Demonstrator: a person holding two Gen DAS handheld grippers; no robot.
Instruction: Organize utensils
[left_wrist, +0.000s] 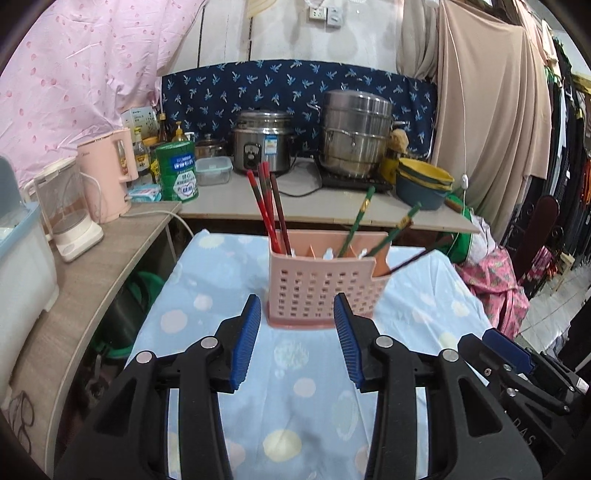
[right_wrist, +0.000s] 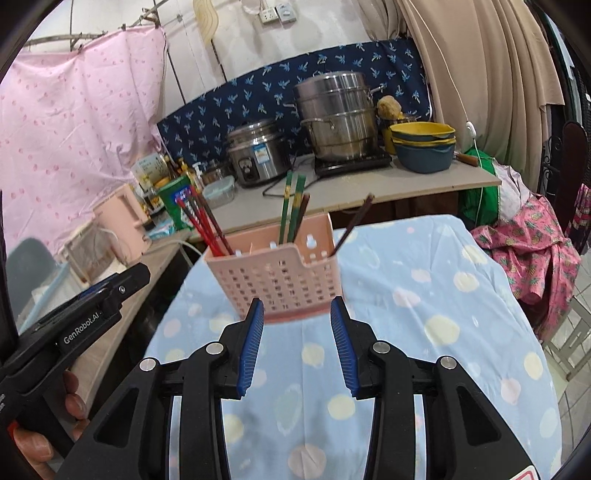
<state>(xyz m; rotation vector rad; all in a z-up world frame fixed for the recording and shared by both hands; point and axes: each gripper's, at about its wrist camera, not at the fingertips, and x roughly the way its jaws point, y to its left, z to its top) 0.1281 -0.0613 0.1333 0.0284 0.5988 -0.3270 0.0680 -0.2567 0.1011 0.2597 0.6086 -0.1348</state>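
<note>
On the far left I see a pink kettle on the side shelf, w/ a green can next to it. My left gripper points at the pink basket. Its blue pads are apart & nothing is between them, so it's open & holds nothing. The basket stands up on the blue spotty cloth, just past the tips, not touching as far as I can tell.

In the basket, left to right: red chopsticks stick up in the left part, green chopsticks lean right in the middle part, & a dark chopstick pokes out low on the right side.

Behind it, on the back counter, there's a silver rice cooker, then a big steel pot, then yellow & blue bowls.

My right gripper is also open & empty, pads apart, w/ the basket just ahead of it. A hand holds the left gripper at the left edge of the right wrist view.
</note>
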